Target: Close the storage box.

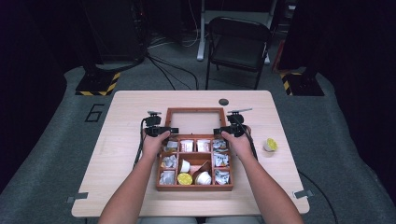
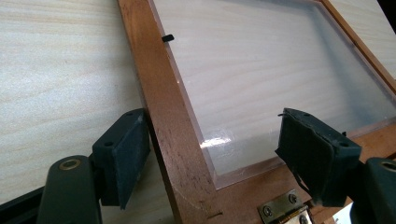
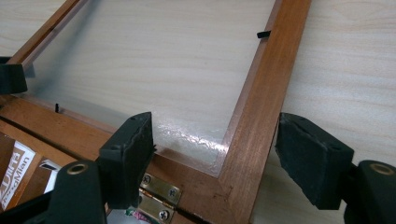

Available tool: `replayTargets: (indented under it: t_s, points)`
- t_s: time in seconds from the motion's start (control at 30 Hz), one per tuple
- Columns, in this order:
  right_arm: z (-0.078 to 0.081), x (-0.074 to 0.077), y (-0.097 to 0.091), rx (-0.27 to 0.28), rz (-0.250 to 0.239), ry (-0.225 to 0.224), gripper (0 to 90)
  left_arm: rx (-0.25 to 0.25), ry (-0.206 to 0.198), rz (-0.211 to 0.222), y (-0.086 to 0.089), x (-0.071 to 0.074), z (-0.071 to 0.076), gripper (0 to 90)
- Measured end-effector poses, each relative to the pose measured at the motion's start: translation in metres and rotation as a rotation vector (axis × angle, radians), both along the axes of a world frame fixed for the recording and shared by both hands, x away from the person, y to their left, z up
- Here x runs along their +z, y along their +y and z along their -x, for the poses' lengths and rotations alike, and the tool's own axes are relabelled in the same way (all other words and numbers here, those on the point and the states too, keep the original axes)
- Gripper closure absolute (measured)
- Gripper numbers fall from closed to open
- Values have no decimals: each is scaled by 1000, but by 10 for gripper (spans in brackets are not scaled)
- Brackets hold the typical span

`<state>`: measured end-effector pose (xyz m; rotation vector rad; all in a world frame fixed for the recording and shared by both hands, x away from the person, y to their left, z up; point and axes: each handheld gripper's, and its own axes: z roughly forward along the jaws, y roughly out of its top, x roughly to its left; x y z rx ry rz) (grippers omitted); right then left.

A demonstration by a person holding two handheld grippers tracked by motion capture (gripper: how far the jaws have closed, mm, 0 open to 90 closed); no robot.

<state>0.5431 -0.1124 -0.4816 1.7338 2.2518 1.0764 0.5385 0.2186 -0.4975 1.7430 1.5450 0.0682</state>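
- We see the left gripper (image 2: 212, 154) with its jaws spread to either side of the left rail of the lid frame (image 2: 161, 116); the outer pad sits just beside the rail's outer edge, and the inner pad hangs over the clear pane, apart from the wood.
- We see the right gripper (image 3: 215, 156) in the mirrored position, jaws spread on either side of the right rail of the same lid frame; neither pad presses on the wood.
- In the high view, the left gripper (image 1: 156, 130) and the right gripper (image 1: 232, 129) sit at the two hinge-side corners of the lid, each carried by a hand.
- The lid, a wooden frame around a clear pane (image 2: 275, 70), lies open and flat on the table (image 1: 126, 154), folded back behind the box.
- Brass hinges (image 3: 159, 193) join the lid to the wooden compartment box (image 1: 194, 186), which stands at the table's centre, near the person's edge.
- The compartments hold small packets and cups, one with a yellow top.
- A separate yellow-topped cup (image 1: 270, 144) stands on the table right of the box, well apart from it.
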Motion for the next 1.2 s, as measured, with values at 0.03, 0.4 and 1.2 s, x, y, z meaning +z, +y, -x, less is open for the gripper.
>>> replayTargets:
  t_s: [0.03,0.4,1.2]
  points:
    - [0,0,0,-9,-8,10,276,-8,-5,-4,1,0,-1,248]
    - [-7,-2,3,11,17,17,240,0,-4,21,-1,-4,-4,232]
    - [-11,4,2,1,-8,11,280,-17,-15,-2,-1,7,-7,270]
